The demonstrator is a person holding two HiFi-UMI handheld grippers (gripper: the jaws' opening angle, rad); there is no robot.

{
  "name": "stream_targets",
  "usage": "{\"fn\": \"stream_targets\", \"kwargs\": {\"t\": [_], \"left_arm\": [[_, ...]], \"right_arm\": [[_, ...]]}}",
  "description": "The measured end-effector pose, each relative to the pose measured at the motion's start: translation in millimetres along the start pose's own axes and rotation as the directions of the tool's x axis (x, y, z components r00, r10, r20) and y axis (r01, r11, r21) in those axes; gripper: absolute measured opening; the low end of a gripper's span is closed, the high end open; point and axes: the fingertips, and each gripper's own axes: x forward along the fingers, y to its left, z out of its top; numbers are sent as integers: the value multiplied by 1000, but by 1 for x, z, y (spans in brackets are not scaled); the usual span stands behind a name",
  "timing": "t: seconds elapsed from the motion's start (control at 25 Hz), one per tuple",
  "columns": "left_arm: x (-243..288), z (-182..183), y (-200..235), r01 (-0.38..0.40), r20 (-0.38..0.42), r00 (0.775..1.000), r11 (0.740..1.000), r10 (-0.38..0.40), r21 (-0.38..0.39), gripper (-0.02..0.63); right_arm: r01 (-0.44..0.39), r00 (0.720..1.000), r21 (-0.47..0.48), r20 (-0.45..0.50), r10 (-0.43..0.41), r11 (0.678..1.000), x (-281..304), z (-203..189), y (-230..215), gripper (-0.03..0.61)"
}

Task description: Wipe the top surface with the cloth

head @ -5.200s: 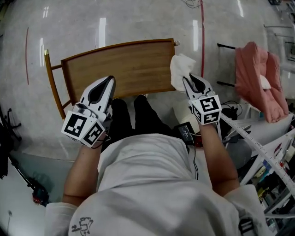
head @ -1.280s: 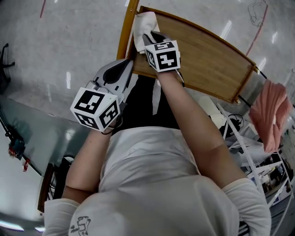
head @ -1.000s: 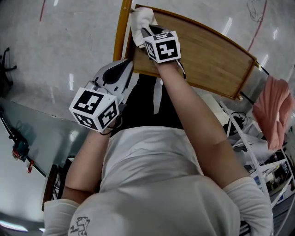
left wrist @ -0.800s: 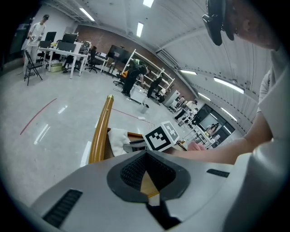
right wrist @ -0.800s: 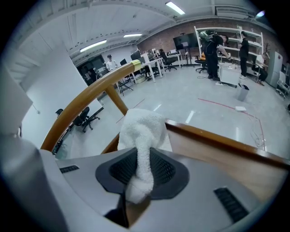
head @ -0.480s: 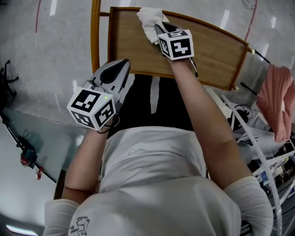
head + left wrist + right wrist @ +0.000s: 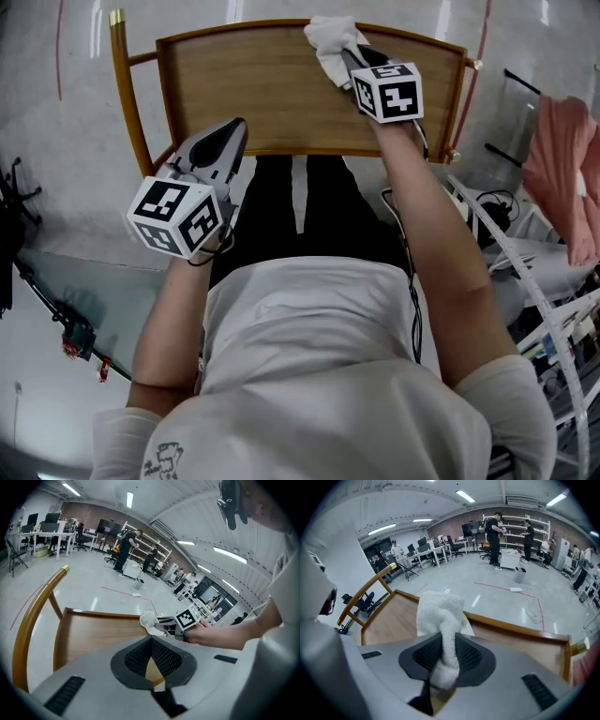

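in the head view the white cloth [image 7: 333, 42] lies bunched at the far edge of the wooden desk [image 7: 253, 94], right of its middle, its long axis running from the right gripper [image 7: 352, 58] away and slightly left toward the far rim. the right arm is stretched forward almost straight over the desk, marker cube on top. the left arm is bent, and the left gripper [image 7: 232, 131] is at the near left edge of the desk, pointing forward and a little right. in the left gripper view its jaws are pressed together at the tips with nothing between them; beyond them the desk [image 7: 93, 634] shows, with the cloth [image 7: 149, 620] and the right gripper [image 7: 161, 626] at the far side. in the right gripper view the right gripper [image 7: 449, 639] pinches the cloth [image 7: 440, 616], which rises out of the jaws as a thick twisted fold and flops forward onto the desk [image 7: 389, 618].
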Motion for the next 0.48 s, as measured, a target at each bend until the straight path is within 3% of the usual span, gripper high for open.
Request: {"fn": "stream_targets", "kwargs": {"t": [0.48], "left_arm": [[65, 8, -67, 20, -33, 999, 999, -19, 30, 6]], "right_arm": [[196, 981, 123, -35, -193, 973, -83, -58, -191, 86]]}}
